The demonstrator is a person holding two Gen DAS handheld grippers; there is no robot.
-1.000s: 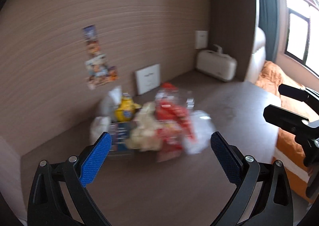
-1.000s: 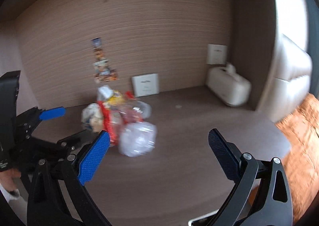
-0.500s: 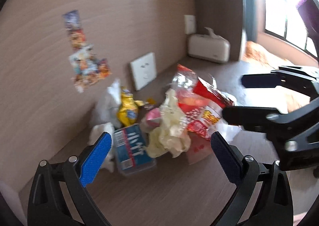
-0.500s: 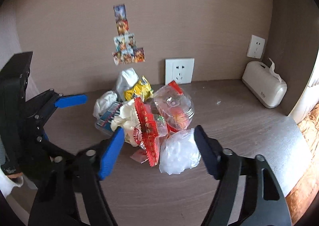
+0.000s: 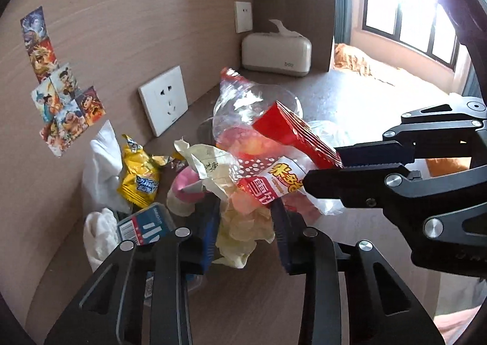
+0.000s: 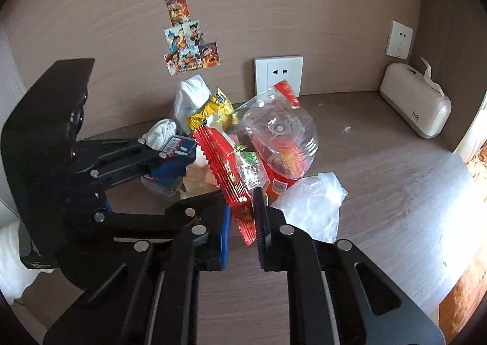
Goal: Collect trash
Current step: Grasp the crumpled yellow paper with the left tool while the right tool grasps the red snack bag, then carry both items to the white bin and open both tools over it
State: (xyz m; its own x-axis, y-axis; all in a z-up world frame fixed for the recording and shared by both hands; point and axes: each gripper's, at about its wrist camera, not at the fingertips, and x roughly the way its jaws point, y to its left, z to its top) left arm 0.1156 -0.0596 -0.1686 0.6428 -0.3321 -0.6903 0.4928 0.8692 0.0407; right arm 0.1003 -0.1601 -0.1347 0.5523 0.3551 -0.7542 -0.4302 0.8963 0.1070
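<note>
Left wrist view: the left gripper has its blue pads drawn in close on either side of a crumpled yellowish paper wad at the near edge of the trash pile; whether they actually pinch it I cannot tell. The pile sits on the brown tabletop just in front of the white wall socket. Left of the socket's foot lie a white tissue clump and a yellow snack packet; a blue-labelled box is half hidden behind the left finger. A clear plastic bottle lies across the top of the pile. The right gripper reaches in from the right, its jaws nearly closed on a red snack wrapper. A tissue box stands well right of the socket.

Right wrist view: the right gripper shows the wrapper squeezed between its pads, standing on edge in front of the socket. A crumpled clear bag lies just right of it, partly cut off by the right finger. The left gripper covers the pile's left side, so its grip is hidden.
</note>
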